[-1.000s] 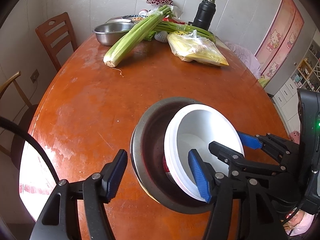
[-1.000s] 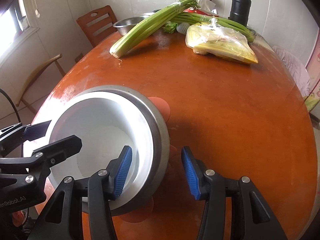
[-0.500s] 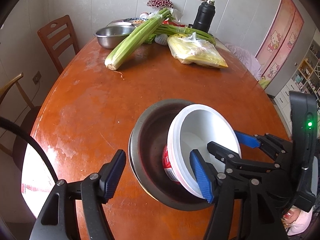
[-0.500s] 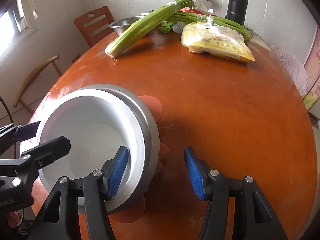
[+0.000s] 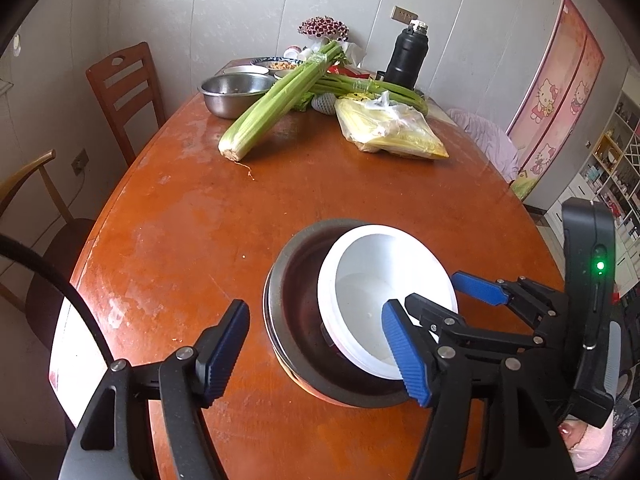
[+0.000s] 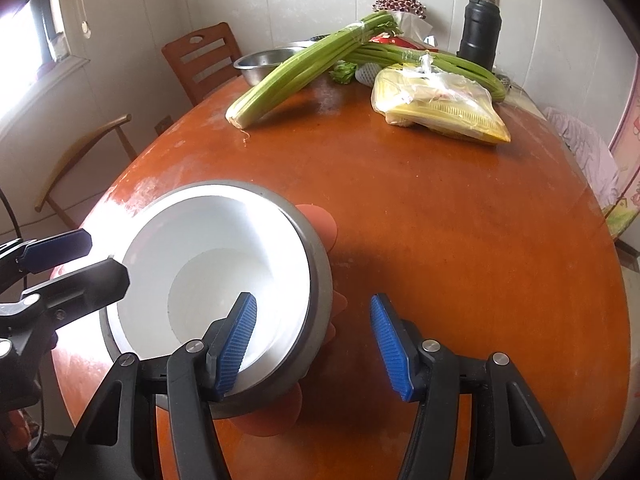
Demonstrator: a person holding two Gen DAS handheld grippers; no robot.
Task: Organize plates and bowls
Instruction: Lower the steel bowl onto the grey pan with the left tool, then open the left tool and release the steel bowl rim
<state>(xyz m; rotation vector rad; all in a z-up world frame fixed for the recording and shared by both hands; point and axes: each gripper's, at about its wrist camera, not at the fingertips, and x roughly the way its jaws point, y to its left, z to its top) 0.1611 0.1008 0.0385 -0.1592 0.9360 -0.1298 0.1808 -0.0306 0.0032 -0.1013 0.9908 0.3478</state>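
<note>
Resting tilted inside steel bowl (image 5: 296,320) near surface (image 5: 192,216) front edge: white bowl (image 5: 384,276). Left tool (image 5: 316,344) jaws apart, just been opening, steel rim between, pads clear. Right tool (image 6: 312,340) likewise opening, straddling both rims, no grip.

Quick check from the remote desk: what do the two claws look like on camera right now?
Both match: the left claw and right claw have black hinged linkage arms with silver rivets, ending in ribbed blue pads. The right one's black housing carries a lit green indicator light. A black cable curves beside the left one.
</note>
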